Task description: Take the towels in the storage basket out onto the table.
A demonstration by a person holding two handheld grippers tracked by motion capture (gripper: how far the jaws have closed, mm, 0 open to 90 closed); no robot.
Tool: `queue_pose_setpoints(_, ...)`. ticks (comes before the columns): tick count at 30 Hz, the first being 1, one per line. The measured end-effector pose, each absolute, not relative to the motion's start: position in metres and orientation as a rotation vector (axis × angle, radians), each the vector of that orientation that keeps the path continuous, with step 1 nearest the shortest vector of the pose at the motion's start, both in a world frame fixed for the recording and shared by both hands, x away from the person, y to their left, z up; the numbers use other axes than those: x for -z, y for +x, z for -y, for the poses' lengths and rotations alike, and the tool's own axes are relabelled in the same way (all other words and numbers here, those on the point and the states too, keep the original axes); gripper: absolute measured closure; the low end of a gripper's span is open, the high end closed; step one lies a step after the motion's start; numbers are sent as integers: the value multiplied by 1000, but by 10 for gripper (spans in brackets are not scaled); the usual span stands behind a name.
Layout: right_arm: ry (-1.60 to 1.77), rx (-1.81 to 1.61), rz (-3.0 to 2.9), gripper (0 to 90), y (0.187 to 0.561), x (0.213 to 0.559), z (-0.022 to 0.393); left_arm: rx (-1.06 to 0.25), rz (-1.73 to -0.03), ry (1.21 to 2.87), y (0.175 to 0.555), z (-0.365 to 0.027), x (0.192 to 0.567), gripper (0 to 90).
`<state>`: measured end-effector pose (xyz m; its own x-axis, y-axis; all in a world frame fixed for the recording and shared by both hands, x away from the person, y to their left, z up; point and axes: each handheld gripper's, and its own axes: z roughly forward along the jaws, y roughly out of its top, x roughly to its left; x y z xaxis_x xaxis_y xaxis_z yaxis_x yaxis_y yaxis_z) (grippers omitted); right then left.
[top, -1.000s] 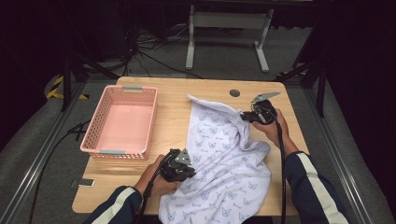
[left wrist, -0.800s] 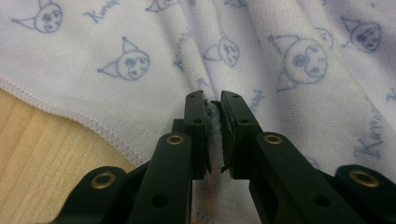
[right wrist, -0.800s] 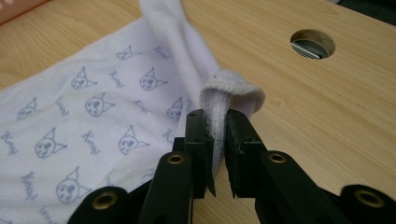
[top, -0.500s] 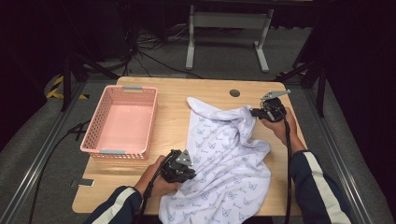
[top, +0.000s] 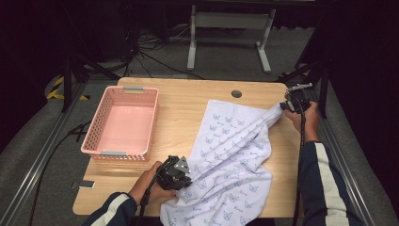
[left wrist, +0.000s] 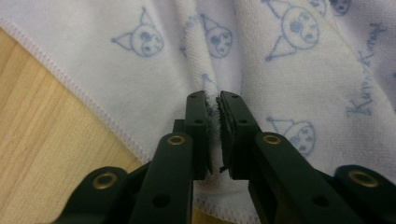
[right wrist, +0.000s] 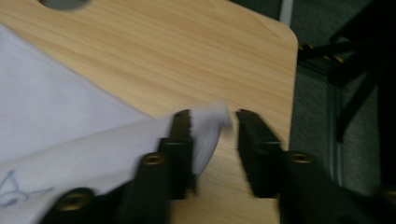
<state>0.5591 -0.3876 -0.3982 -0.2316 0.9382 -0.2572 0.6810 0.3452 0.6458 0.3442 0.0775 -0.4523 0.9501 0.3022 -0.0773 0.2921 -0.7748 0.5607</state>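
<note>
White cloth (top: 230, 160) printed with pale blue cat faces lies spread over the right half of your wooden counter (top: 188, 101), its near edge at the counter's front lip.

Nearest you, your left gripper (top: 175, 173) sits at the cloth's near left edge. In the left gripper view its black fingers (left wrist: 198, 126) are pressed together on a thin fold of the cloth, close to the stitched hem. That bite looks shallow. If you pull hard, the hem could slide out.

Across the counter to your left, a pink basket (top: 121, 123) stands apart from the cloth.

Farther off, at the right edge, your right gripper (top: 291, 104) is at the cloth's far corner, which is drawn into a narrow tail. In the right gripper view its fingers (right wrist: 183, 135) stand spread, with the white corner lying against one finger and a gap before the other. Nothing clamps that corner, so it will probably drop or spring back toward the middle.

This gripper also works very near the counter's edge. A released corner could slip over the side.

A round hole (top: 236, 93) sits in the counter beyond the cloth.
</note>
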Motion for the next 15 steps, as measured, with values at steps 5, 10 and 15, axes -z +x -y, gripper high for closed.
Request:
queue_pose_setpoints(5, 1386, -716, -2054, 488, 536, 395, 385, -100, -410, 2386, 349, -66, 442, 630)
queue_pose_setpoints(10, 1235, -882, -2194, 484, 497, 388, 362, -152, -479, 2329, 376, -41, 434, 552)
queue_pose_setpoints(15, 1101, -930, -2339, 462, 457, 395, 336, -206, -529, 2286, 407, -19, 433, 537)
